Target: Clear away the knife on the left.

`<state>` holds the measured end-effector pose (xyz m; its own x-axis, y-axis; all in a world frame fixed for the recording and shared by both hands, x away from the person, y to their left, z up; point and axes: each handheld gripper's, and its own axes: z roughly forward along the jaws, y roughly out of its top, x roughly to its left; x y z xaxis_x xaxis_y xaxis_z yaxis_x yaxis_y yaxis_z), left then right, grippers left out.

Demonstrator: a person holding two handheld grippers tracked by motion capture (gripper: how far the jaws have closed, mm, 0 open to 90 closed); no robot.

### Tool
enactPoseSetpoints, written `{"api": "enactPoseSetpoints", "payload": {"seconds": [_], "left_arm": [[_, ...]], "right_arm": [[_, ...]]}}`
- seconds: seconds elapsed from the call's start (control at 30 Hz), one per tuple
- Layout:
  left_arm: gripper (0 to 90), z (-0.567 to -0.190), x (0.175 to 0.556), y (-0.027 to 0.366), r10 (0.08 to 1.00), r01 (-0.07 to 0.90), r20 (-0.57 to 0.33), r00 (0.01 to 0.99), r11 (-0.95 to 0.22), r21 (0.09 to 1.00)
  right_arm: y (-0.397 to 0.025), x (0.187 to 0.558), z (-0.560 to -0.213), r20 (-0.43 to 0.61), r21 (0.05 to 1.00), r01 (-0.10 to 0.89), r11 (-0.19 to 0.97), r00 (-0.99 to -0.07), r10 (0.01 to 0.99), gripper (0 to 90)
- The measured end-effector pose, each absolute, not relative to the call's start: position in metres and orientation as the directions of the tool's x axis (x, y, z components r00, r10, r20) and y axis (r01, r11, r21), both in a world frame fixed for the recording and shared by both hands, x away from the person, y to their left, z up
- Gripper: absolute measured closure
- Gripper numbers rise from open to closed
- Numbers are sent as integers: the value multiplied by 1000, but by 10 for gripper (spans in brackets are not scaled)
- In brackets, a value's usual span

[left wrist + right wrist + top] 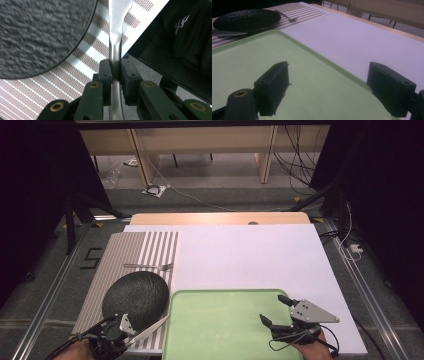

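Two grippers low at the near edge. Left gripper (131, 329) angled right, jaws clamped on a knife (150, 328) by its handle, blade over the striped placemat (150, 247) just beside the black plate (136, 297). Right gripper (275, 311) hovers over the green tray (220, 325), jaws apart, holding nothing. Fork (149, 266) lies beyond the plate; white surface (250, 255) open past the tray.

Table (220, 218) wooden, under white board (260, 260). On board: striped mat (145, 247) at 9 o'clock, green tray (220, 325) at 6 o'clock. On mat: black plate (136, 295), fork (149, 266) at its 12 o'clock.
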<state>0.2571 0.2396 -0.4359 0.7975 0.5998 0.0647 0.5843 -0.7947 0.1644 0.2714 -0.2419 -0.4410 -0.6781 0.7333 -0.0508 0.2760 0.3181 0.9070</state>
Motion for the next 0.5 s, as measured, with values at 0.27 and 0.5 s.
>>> {"api": "enactPoseSetpoints", "payload": {"seconds": [0.27, 0.5], "left_arm": [[795, -431, 262, 218, 584, 556, 77, 808, -799, 231], [795, -427, 263, 191, 554, 516, 57, 831, -804, 296]], "right_arm": [[-242, 271, -441, -51, 906, 277, 320, -679, 733, 188], [-242, 271, -441, -48, 907, 280, 316, -674, 737, 188]]}}
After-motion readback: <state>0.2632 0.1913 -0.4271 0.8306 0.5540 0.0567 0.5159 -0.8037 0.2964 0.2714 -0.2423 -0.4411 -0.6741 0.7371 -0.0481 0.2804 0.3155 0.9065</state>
